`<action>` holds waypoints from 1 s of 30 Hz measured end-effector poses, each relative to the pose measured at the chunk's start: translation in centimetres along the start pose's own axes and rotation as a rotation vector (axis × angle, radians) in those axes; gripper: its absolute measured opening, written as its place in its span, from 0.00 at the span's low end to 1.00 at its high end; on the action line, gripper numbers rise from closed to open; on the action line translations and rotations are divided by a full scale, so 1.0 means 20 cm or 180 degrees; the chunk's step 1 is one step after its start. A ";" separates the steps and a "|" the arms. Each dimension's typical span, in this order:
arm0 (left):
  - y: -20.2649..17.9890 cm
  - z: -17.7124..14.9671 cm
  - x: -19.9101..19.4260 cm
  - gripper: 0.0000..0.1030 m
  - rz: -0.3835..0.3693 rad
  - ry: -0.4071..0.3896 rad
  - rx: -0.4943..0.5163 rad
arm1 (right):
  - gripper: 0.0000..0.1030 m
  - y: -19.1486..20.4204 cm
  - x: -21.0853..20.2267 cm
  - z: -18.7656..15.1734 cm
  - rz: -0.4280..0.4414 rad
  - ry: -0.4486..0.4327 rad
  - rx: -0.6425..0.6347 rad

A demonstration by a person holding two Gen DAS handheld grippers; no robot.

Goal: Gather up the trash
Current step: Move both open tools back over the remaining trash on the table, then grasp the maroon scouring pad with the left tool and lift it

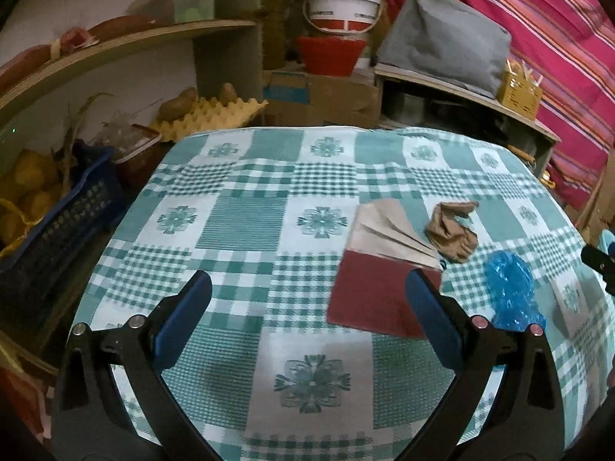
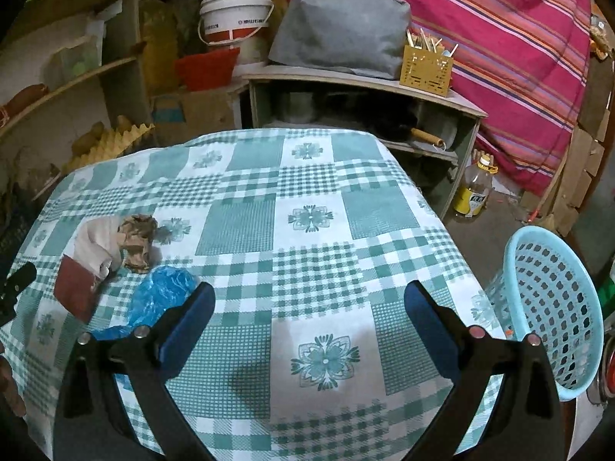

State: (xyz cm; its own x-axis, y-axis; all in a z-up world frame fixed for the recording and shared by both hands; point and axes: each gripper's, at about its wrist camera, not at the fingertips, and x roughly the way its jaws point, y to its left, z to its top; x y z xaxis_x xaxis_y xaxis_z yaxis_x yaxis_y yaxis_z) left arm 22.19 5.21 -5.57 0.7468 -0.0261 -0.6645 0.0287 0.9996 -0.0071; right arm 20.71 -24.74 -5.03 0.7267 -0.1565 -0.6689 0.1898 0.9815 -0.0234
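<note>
Your table (image 1: 246,226) fills both views, covered in a green and white checked cloth with flower squares. Behind it hangs a pink striped fabric (image 2: 499,38), and a low wooden shelf unit (image 2: 346,80) carries a grey cushion (image 2: 342,27) and a yellow perforated holder (image 2: 426,69) of utensils. A white bucket (image 1: 343,5) sits over a red basket (image 1: 331,55), and an egg tray (image 1: 215,117) with potatoes lies on the left shelf.

Your light blue laundry-style basket (image 2: 553,307) stands off the table's right edge, beside your right gripper, tilted with its mouth toward the camera.

The trash lies together on the cloth. The biggest piece is a flat paper item, beige at the far end and dark red at the near end (image 1: 378,280); your left gripper's right finger overlaps its near corner in the view, and you cannot tell whether they touch. Just right of it is a crumpled blue plastic bag (image 1: 511,288), near the left finger of your right gripper. Touching the beige end sits a crumpled brown paper wad (image 1: 453,230).

Your left gripper (image 1: 307,322) hangs over the cloth with its jaws spread wide, holding nothing. Your right gripper (image 2: 309,324) is likewise spread wide and empty above bare cloth.
</note>
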 end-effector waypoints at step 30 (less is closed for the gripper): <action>-0.27 -0.05 0.26 0.95 -0.0469 0.0551 0.0445 | 0.94 -0.04 0.02 0.00 0.0066 0.0059 0.0069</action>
State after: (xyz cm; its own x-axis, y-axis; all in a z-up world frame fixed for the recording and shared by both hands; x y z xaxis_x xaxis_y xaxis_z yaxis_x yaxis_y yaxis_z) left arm 25.20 -0.35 -9.68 0.6033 -0.1566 -0.7820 0.2293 0.9732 -0.0179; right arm 20.88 -25.59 -5.28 0.7182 -0.1338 -0.6829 0.1893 0.9819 0.0067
